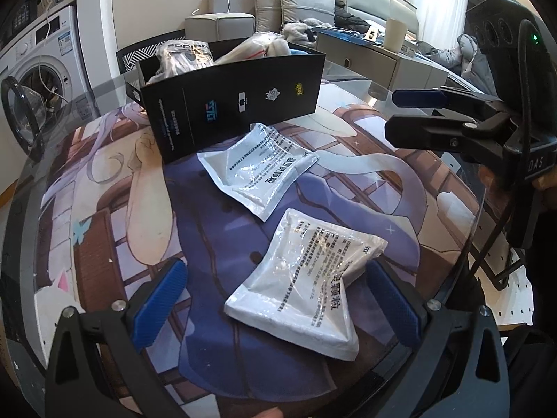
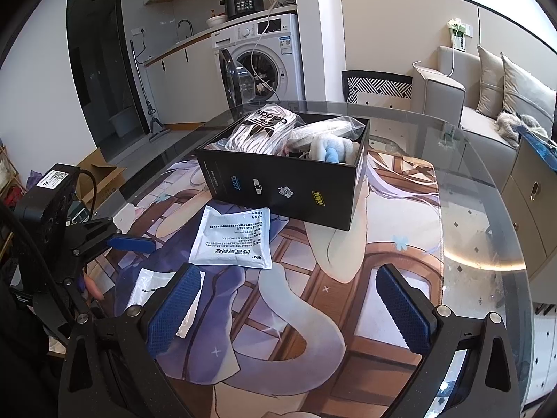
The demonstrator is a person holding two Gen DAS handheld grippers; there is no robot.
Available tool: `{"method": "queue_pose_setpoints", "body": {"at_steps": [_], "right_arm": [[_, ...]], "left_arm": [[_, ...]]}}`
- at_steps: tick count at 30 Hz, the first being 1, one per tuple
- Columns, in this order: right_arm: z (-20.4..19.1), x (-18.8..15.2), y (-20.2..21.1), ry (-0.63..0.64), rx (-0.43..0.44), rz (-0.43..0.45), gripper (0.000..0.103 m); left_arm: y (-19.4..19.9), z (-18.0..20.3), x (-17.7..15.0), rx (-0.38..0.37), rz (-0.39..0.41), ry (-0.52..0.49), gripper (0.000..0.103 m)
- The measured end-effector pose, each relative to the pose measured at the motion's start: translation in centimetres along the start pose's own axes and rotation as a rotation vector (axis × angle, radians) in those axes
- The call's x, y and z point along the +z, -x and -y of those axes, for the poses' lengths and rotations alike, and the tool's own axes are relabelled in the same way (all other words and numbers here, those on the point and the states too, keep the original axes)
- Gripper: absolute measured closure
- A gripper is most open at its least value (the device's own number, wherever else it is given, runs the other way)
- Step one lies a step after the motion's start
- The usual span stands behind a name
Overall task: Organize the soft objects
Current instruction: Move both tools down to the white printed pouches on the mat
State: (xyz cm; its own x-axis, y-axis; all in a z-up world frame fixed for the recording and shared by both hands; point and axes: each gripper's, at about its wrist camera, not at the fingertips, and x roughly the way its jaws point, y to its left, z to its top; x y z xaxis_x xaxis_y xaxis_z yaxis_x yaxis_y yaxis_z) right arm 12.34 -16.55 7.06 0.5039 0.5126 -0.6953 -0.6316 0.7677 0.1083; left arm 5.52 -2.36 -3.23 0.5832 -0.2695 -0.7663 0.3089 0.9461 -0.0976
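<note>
On the round glass surface (image 2: 487,209) I see a large printed mat with an anime figure (image 2: 313,296), and toward its far side a black rectangular cardboard box (image 2: 289,188), open at the top. It is packed with soft things: a bagged white garment with black stripes and logo (image 2: 264,129) and a white-and-blue plush piece (image 2: 330,151). Just in front of the box lies a flat white foil sachet with black print (image 1: 257,163); a second white sachet (image 1: 306,285) lies nearer, apart from it. My left hand-held gripper (image 1: 275,299) is spread wide, its blue pads either side of that nearer sachet, not pressing it. My right hand-held gripper (image 2: 289,313) is also wide, holding nothing, over bare mat.
</note>
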Motion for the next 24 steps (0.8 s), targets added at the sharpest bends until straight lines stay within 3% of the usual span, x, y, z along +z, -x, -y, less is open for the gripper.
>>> {"method": "queue_pose_setpoints", "body": {"at_steps": [4, 6, 9, 13, 24], "right_arm": [[0.1, 0.0, 0.0, -0.001, 0.0, -0.002, 0.001], [0.0, 0.0, 0.0, -0.002, -0.001, -0.002, 0.001], [0.0, -0.1, -0.1, -0.002, -0.001, -0.003, 0.001], [0.0, -0.1, -0.1, -0.003, 0.0, -0.004, 0.001], [-0.5, -0.2, -0.7, -0.005, 0.011, -0.017, 0.001]], "left_arm": [[0.0, 0.1, 0.0, -0.003, -0.001, -0.002, 0.002], [0.0, 0.4, -0.1, 0.009, 0.004, -0.029, 0.009], [0.1, 0.8, -0.2, 0.031, 0.017, -0.07, 0.021], [0.5, 0.9, -0.2, 0.013, 0.038, -0.09, 0.052], [1.8, 0.2, -0.2, -0.034, 0.08, -0.039, 0.06]]}}
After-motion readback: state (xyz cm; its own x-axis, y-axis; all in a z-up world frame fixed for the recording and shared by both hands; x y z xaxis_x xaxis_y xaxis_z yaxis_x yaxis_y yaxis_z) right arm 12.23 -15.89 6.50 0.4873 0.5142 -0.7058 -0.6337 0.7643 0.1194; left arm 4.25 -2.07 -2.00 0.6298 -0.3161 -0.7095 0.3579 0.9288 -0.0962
